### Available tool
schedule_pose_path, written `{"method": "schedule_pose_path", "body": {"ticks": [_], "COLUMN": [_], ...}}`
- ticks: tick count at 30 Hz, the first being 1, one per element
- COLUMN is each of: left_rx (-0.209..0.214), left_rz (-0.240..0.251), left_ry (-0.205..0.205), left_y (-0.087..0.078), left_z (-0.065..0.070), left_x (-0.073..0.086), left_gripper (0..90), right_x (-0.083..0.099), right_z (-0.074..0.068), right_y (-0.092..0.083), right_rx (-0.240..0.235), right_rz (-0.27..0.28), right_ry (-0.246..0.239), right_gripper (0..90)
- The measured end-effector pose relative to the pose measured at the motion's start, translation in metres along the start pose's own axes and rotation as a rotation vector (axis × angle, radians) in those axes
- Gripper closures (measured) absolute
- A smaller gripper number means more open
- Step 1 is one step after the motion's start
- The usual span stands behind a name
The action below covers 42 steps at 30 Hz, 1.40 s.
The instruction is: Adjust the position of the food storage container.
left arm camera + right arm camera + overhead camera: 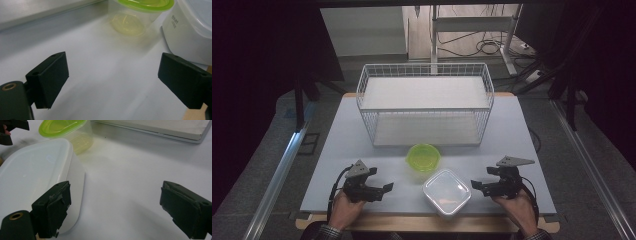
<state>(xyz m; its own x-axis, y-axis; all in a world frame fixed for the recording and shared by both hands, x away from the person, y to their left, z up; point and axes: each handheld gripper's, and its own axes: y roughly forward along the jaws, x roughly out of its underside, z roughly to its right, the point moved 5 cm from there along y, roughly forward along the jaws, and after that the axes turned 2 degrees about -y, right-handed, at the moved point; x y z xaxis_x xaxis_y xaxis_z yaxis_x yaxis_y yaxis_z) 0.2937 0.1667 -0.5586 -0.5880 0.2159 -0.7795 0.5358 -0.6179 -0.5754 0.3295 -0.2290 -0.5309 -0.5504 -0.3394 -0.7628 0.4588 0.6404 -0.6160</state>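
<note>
Here, white container (446,192) between both open tools.

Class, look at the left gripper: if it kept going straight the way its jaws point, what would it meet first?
Most likely the white lidded container. In the high view the open left gripper points right across the table towards it. The green-lidded tub lies further off. Depth is unclear, so it might slip between the two.

Soft overhead light brightened the pale grey rectangular tabletop (362,150) while the surroundings stayed dark. Both gripper views looked hazy, the green-lidded clear plastic tub (140,12) blurred.
</note>
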Motion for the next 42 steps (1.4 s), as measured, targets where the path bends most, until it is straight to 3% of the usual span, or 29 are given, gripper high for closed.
{"method": "schedule_pose_path", "body": {"ticks": [5, 9, 12, 14, 21, 27, 28, 29, 34, 39, 42], "left_rx": [-0.046, -0.021, 0.025, 0.028, 0.079, 0.08, 0.082, 0.09, 0.105, 0.161, 0.177], "left_rz": [-0.031, -0.072, -0.072, -0.067, -0.048, -0.027, -0.022, -0.018, -0.015, -0.002, -0.012], "left_ry": [-0.021, -0.036, -0.042, -0.022, 0.017, 0.095, 0.106, 0.111, 0.13, 0.122, 0.141], "left_y": [-0.005, -0.008, -0.007, -0.005, 0.0, 0.007, 0.008, 0.01, 0.027, 0.049, 0.065], "left_z": [0.0, 0.007, 0.013, 0.017, 0.027, 0.035, 0.037, 0.039, 0.049, 0.064, 0.072], "left_x": [-0.004, -0.01, -0.014, -0.018, -0.035, -0.056, -0.061, -0.064, -0.087, -0.105, -0.113], "left_gripper": [8.2, 5.3, 4.6, 6.9, 23.6, 38.7, 45.4, 45.4, 60.1, 79.9, 88.8], "right_x": [0.001, 0.001, 0.001, 0.001, 0.0, 0.0, -0.001, -0.001, 0.0, 0.001, 0.001], "right_z": [0.0, -0.001, -0.002, -0.002, -0.003, -0.004, -0.004, -0.004, -0.003, -0.002, -0.001], "right_y": [0.001, 0.003, 0.004, 0.004, 0.003, 0.003, 0.003, 0.003, 0.004, 0.004, 0.003], "right_rx": [0.012, 0.016, 0.009, 0.01, 0.019, 0.023, 0.028, 0.028, 0.036, 0.045, 0.044], "right_rz": [-0.011, -0.018, -0.028, -0.029, -0.02, -0.028, -0.029, -0.029, -0.039, -0.038, -0.037], "right_ry": [-0.016, -0.028, -0.031, -0.033, -0.042, -0.044, -0.047, -0.047, -0.05, -0.049, -0.045], "right_gripper": [11.2, 12.4, 14.5, 16.0, 18.2, 19.0, 19.4, 19.4, 19.7, 19.7, 19.7]}}
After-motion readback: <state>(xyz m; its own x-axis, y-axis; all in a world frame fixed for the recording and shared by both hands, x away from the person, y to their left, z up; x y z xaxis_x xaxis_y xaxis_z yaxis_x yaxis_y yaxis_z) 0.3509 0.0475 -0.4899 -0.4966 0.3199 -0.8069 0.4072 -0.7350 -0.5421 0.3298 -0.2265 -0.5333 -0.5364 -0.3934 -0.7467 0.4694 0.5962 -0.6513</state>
